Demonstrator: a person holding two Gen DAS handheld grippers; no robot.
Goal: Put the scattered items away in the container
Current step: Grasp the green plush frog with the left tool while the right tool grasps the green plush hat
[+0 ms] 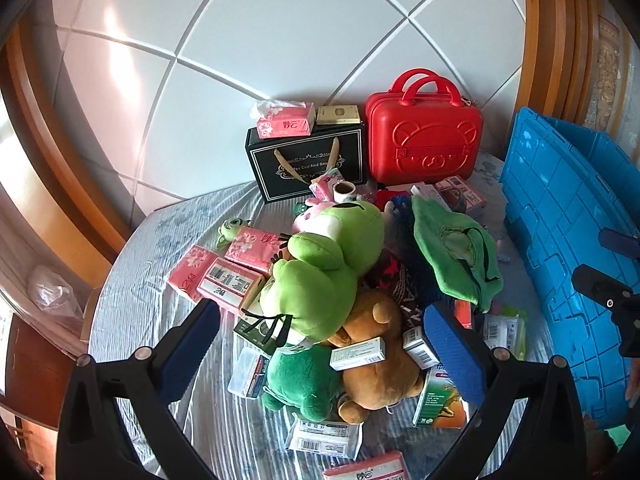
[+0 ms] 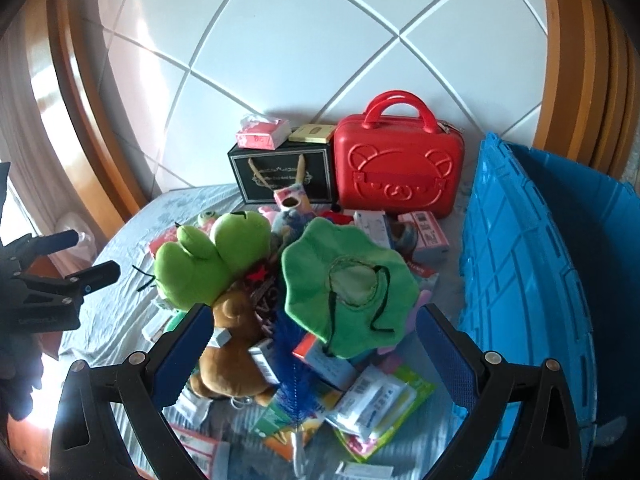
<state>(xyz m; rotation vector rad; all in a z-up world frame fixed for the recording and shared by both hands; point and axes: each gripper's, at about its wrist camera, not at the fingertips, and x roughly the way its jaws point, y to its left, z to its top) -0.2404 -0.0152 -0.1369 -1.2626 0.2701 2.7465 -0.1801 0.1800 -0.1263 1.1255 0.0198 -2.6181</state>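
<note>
A big pile of toys and boxes is spread on a bed [image 1: 152,280] with a striped sheet. The blue container [image 2: 520,280] is stood at the 3 o'clock side of the pile, and its long side runs from near to far. A green frog plush [image 1: 320,272] is laid on top of the pile; its long body runs from the near side up toward 12 o'clock, where the head is. A brown bear plush [image 1: 376,364] is tucked just beside it at 5 o'clock. A green leaf hat [image 2: 352,288] is tipped up, with its hollow side shown. A red case [image 1: 424,140] and a black gift box [image 1: 304,160] are stood at 12 o'clock, against the wall.

The left gripper [image 1: 320,344] is held above the plush toys with its jaws spread wide and nothing in them. The right gripper [image 2: 316,352] is held over the hat, its jaws also wide apart and empty.
</note>
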